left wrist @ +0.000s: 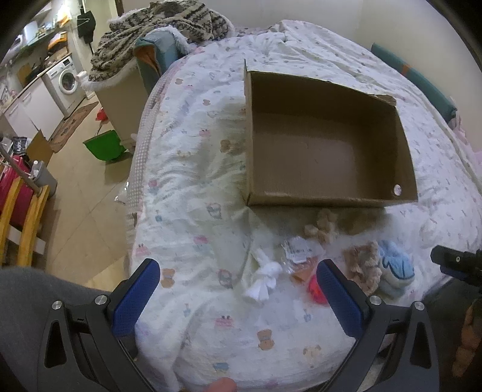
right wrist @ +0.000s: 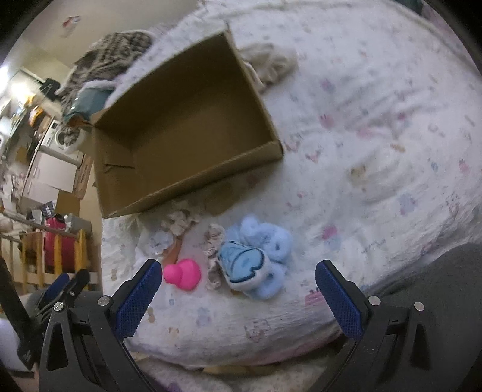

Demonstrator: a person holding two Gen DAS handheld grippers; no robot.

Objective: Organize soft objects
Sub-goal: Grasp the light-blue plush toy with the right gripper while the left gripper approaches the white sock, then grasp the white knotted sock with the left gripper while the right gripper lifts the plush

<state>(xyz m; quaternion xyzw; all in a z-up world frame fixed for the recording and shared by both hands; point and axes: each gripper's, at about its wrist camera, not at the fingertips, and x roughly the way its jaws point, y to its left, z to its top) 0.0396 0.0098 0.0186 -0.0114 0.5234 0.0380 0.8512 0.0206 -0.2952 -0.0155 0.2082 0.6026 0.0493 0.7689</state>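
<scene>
An empty cardboard box [left wrist: 328,144] lies open on the bed; it also shows in the right wrist view [right wrist: 180,126]. In front of it lie soft things: a blue plush toy [right wrist: 256,256], also in the left wrist view [left wrist: 396,265], a pink rubber toy [right wrist: 183,275], a beige knitted piece [left wrist: 361,265], a beige plush [left wrist: 320,226], a white knotted cloth [left wrist: 262,280] and a crinkled plastic packet [left wrist: 298,250]. My left gripper [left wrist: 238,298] is open above the bed near the white cloth. My right gripper [right wrist: 238,295] is open just short of the blue plush.
The bed carries a white printed quilt [left wrist: 195,187]. A patterned blanket [left wrist: 159,27] is heaped at its far left corner. A green bin [left wrist: 102,146], a washing machine [left wrist: 64,78] and a yellow wooden frame [left wrist: 24,223] stand on the floor to the left.
</scene>
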